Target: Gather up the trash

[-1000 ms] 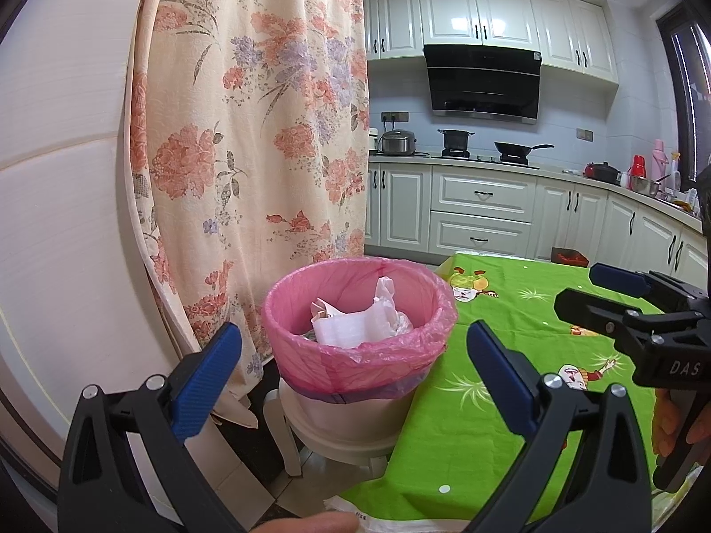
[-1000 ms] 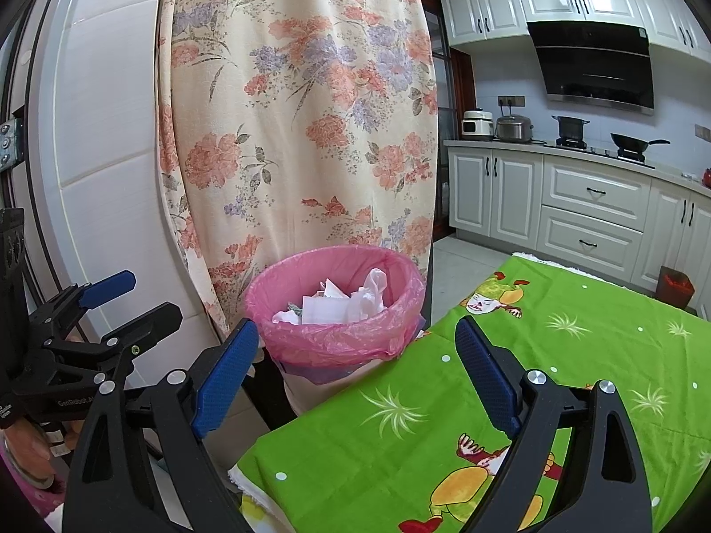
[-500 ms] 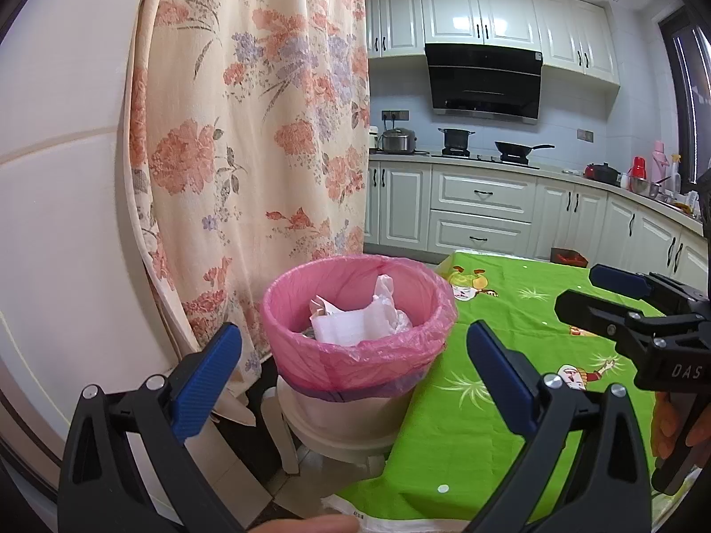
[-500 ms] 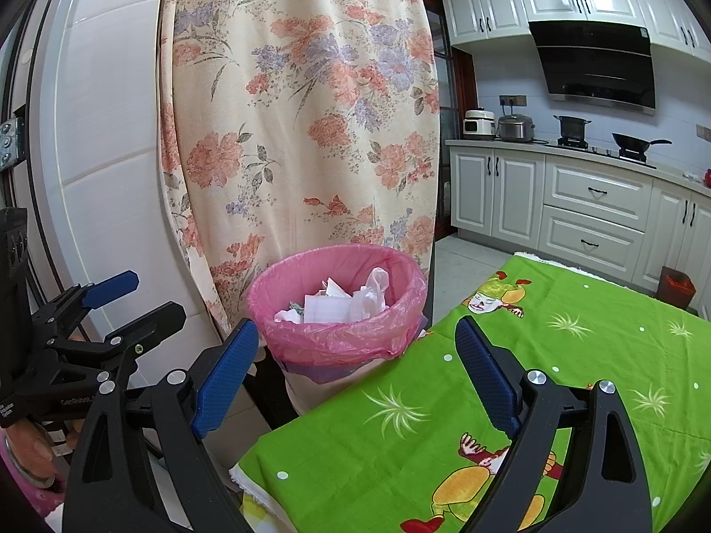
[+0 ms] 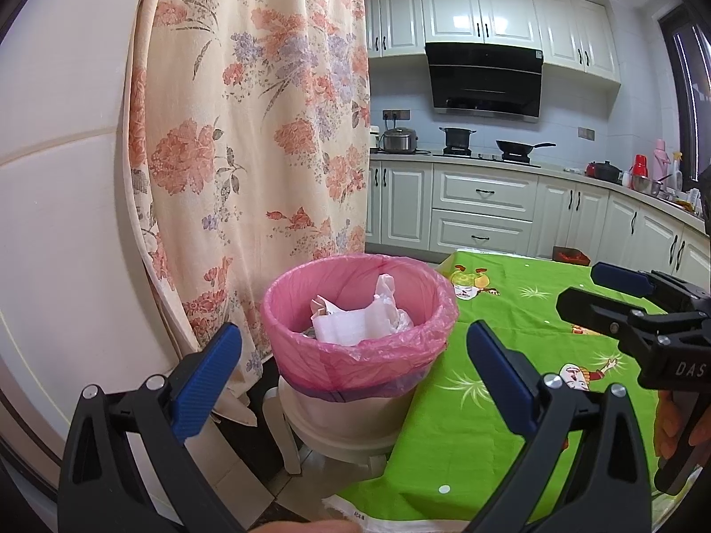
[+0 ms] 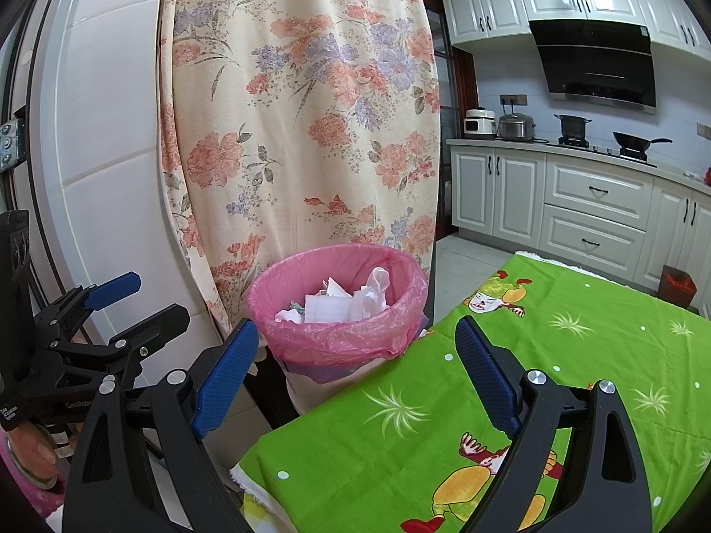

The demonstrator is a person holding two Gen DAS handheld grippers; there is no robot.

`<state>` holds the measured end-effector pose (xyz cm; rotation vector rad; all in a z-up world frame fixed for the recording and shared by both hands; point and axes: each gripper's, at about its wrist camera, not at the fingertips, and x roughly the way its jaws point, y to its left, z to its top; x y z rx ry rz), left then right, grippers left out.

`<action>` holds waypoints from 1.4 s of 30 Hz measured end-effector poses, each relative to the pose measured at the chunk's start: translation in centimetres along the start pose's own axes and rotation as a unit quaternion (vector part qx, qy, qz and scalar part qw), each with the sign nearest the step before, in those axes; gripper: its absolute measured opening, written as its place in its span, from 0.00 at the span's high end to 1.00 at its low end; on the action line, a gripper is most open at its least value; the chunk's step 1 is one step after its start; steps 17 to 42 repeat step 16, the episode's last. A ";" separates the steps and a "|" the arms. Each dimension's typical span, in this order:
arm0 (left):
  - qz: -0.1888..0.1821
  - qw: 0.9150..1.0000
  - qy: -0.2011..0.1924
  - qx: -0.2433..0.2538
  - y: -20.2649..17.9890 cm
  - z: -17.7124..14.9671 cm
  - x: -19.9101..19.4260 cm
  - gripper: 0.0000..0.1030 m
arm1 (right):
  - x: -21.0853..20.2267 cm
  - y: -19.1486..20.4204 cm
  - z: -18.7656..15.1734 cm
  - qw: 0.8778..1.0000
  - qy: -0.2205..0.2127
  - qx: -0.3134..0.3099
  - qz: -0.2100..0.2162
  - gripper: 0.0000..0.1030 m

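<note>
- The left gripper (image 5: 353, 364) has its blue-padded fingers spread wide with nothing between them, held near the camera and aimed at the waste bin.
- The right gripper (image 6: 355, 364) is likewise spread wide and empty, above the near corner of the green tablecloth (image 6: 555, 355).
- The waste bin (image 5: 357, 311), lined with a pink bag, sits on a cream stool (image 5: 342, 426) just left of the table's edge (touching or merely close, I cannot tell).
- Crumpled white paper and plastic trash (image 5: 360, 317) lies inside the bin, below its rim.
- A floral curtain (image 5: 253, 133) hangs behind the bin, to the far left.
- White kitchen cabinets (image 5: 484, 208) and a black range hood (image 5: 486, 77) stand at the far side.
</note>
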<state>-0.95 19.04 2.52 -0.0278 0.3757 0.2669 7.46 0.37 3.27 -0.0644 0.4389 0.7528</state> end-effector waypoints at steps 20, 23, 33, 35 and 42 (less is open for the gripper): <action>0.006 1.000 -0.005 0.001 -0.9 0.6 -0.2 0.05 | -0.5 -0.1 -0.4 1.000 -0.005 0.009 -0.002 0.18; 0.006 1.000 -0.005 0.001 -0.9 0.6 -0.2 0.05 | -0.5 -0.1 -0.4 1.000 -0.005 0.009 -0.002 0.18; 0.006 1.000 -0.005 0.001 -0.9 0.6 -0.2 0.05 | -0.5 -0.1 -0.4 1.000 -0.005 0.009 -0.002 0.18; 0.006 1.000 -0.005 0.001 -0.9 0.6 -0.2 0.05 | -0.5 -0.1 -0.4 1.000 -0.005 0.009 -0.002 0.18; 0.006 1.000 -0.005 0.001 -0.9 0.6 -0.2 0.05 | -0.5 -0.1 -0.4 1.000 -0.005 0.009 -0.002 0.18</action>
